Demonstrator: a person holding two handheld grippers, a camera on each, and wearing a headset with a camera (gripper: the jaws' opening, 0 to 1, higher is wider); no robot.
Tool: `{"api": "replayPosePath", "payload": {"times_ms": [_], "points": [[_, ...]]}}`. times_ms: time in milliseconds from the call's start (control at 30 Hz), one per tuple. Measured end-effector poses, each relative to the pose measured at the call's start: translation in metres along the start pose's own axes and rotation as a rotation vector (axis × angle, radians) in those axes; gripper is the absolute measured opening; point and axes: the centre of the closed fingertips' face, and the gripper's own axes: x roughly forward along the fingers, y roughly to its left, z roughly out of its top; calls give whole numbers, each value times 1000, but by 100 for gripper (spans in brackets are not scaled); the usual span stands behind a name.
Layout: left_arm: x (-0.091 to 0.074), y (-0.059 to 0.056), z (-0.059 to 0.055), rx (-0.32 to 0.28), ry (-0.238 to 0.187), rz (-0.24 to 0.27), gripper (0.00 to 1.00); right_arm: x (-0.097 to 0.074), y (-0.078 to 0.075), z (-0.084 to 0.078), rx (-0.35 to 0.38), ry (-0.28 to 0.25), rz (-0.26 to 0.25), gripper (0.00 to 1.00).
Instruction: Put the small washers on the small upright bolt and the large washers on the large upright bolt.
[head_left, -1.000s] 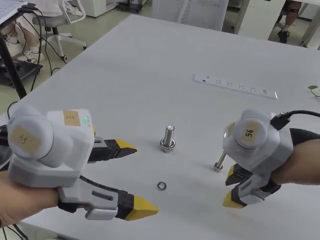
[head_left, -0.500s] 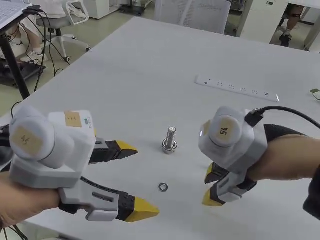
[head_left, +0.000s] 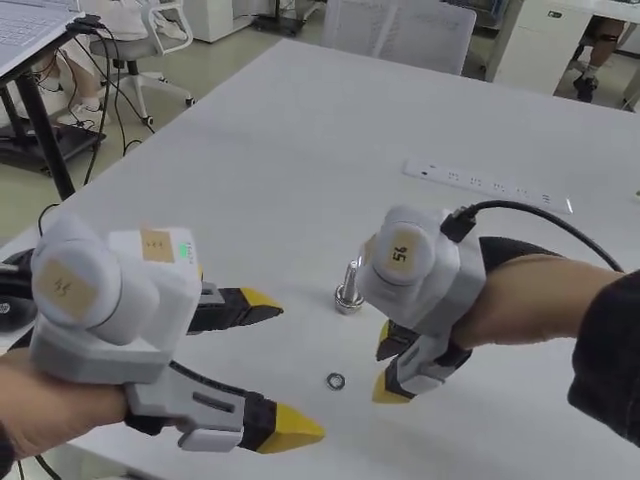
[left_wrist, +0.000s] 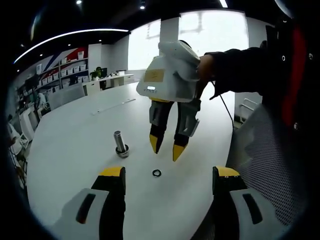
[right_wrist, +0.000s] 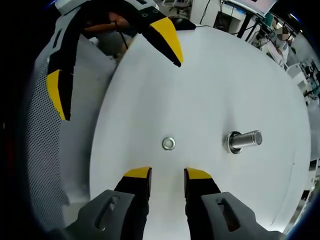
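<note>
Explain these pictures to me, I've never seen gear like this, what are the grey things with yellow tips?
This is no robot: a person holds a grasping tool in each hand, a grey plastic body with two black, yellow-tipped jaws. The wide picture comes from a camera on the person's head, looking down at the left tool and right tool. The two round pictures come from cameras riding on each tool, looking along its jaws. On the white table stands a thick silver upright metal bolt, and a small silver metal washer lies flat just ahead of the right tool's tips. A long white power strip lies farther back. Both tools are open, holding nothing.
</note>
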Motion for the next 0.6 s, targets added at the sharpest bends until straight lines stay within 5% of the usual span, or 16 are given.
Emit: {"api": "replayPosePath", "payload": {"times_ms": [600], "points": [[-4, 1, -3, -9, -1, 9, 70, 16, -1, 21, -47, -8, 27, 25]]}}
